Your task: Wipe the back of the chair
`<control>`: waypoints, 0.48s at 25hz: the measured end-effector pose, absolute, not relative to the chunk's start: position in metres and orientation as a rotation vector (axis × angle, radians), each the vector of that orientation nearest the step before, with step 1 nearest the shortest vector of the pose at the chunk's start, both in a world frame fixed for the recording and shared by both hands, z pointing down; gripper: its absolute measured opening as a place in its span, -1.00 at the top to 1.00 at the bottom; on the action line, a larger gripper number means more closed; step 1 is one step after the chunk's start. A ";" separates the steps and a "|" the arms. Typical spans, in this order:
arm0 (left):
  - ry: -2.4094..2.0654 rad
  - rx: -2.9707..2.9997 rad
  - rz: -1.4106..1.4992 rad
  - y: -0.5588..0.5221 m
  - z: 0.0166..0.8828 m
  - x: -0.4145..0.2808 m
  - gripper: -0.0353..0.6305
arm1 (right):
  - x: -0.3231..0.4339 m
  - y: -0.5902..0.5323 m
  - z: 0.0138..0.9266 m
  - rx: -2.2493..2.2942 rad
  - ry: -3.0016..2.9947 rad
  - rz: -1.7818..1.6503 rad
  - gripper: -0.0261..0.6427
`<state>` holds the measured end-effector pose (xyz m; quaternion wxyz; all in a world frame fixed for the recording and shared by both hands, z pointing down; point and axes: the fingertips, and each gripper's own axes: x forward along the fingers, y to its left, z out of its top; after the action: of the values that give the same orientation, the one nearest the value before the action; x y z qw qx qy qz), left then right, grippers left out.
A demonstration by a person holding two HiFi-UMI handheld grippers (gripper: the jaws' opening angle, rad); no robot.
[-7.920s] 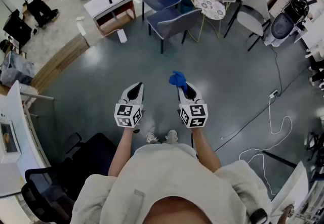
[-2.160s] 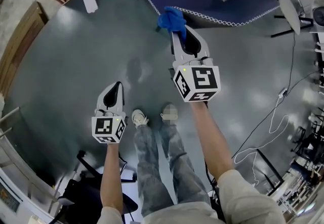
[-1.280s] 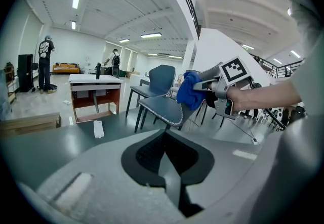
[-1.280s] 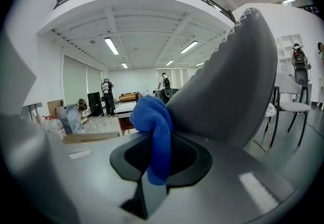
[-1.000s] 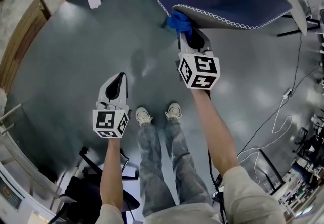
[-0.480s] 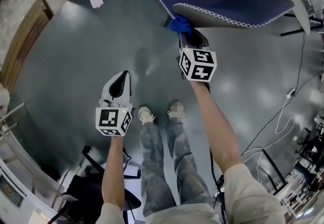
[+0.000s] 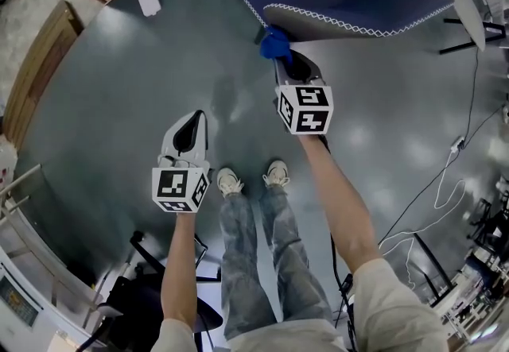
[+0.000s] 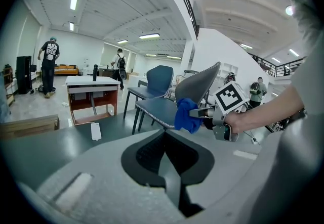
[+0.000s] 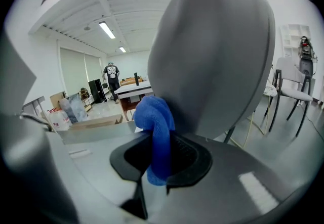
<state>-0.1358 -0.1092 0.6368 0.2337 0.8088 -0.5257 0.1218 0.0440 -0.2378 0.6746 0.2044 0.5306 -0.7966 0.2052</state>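
At the lower edge of the chair [image 7: 374, 1] back, the right gripper [image 7: 285, 63] holds a blue cloth [image 7: 274, 44] clamped in its jaws; the left gripper [image 7: 191, 124] hangs apart, jaws closed, empty.

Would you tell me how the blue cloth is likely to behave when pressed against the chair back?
The blue cloth looks soft and floppy: it bunches above the right gripper and hangs limp between its shut jaws. Pressed on the grey chair back, it would probably squash and conform rather than scratch. It seems light, so the grip should hold.
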 end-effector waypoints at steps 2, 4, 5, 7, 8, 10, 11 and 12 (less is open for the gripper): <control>-1.439 2.227 0.336 -0.109 0.634 -0.132 0.89 | 0.040 -0.230 0.661 1.469 -2.260 0.538 0.72; -1.434 2.236 0.337 -0.109 0.632 -0.129 0.89 | 0.037 -0.222 0.643 1.465 -2.299 0.496 0.72; -1.430 2.242 0.337 -0.110 0.630 -0.126 0.89 | 0.037 -0.220 0.632 1.468 -2.320 0.471 0.72; -1.423 2.254 0.338 -0.112 0.626 -0.122 0.89 | 0.037 -0.216 0.608 1.483 -2.362 0.417 0.72; -1.422 2.260 0.337 -0.113 0.624 -0.121 0.89 | 0.037 -0.215 0.596 1.492 -2.384 0.391 0.72; -1.421 2.270 0.334 -0.114 0.621 -0.118 0.89 | 0.038 -0.213 0.571 1.512 -2.426 0.341 0.72; -1.418 2.274 0.333 -0.114 0.619 -0.115 0.89 | 0.040 -0.212 0.560 1.520 -2.444 0.315 0.72; -1.413 2.279 0.332 -0.114 0.619 -0.111 0.89 | 0.042 -0.212 0.549 1.528 -2.459 0.288 0.72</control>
<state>-0.1110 -0.1141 0.6185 0.2180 0.8231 -0.5104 0.1199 0.0424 -0.2119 0.5487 0.1161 0.5216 -0.8395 0.0984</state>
